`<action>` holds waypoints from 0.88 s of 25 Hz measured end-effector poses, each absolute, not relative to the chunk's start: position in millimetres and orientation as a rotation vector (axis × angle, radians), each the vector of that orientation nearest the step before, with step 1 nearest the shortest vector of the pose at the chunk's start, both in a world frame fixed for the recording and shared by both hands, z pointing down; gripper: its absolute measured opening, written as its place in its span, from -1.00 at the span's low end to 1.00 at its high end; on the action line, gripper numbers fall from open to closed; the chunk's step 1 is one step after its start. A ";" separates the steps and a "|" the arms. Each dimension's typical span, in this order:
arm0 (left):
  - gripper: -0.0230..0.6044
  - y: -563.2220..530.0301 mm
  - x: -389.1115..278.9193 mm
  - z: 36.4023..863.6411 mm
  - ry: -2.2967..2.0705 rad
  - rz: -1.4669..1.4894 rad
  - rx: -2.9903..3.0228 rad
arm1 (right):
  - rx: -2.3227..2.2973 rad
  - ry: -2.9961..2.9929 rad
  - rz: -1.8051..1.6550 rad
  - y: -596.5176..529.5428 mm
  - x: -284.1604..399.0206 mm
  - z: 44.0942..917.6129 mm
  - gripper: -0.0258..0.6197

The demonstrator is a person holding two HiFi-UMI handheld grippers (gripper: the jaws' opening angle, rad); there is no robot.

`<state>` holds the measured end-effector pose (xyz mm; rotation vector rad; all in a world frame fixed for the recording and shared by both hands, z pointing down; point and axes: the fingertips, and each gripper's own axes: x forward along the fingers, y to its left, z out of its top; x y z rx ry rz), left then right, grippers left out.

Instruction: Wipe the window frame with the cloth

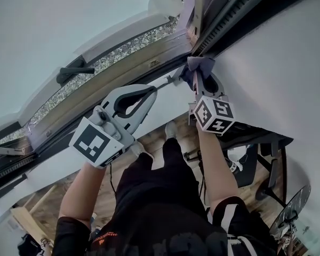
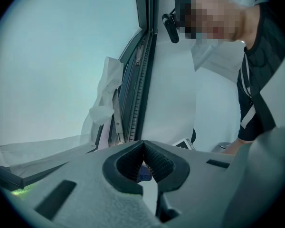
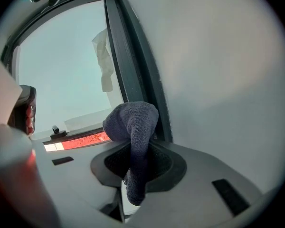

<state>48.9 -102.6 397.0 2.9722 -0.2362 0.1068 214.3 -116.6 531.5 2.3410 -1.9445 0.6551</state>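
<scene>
One dark cloth (image 3: 133,125) hung pinched between the right gripper's (image 3: 138,151) jaws, its bunched top at the dark window frame (image 3: 129,65) beside a white wall (image 3: 218,56). The left gripper (image 1: 153,91) hovered near it, jaws closed together on nothing.

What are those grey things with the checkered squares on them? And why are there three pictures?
A person holds grey tongs in each hand; the cubes with black-and-white squares are part of them. One picture comes from a camera on the person's head, looking down. The other two come from cameras riding on the tongs. The right tongs pinch a dark blue cloth up by the dark window frame. The left tongs are shut and hold nothing.
</scene>
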 end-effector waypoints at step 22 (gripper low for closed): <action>-0.86 -74.0 3.7 378.6 -0.334 0.020 2.947 | 2.165 -2.167 0.405 -72.7 162.2 436.1 -0.73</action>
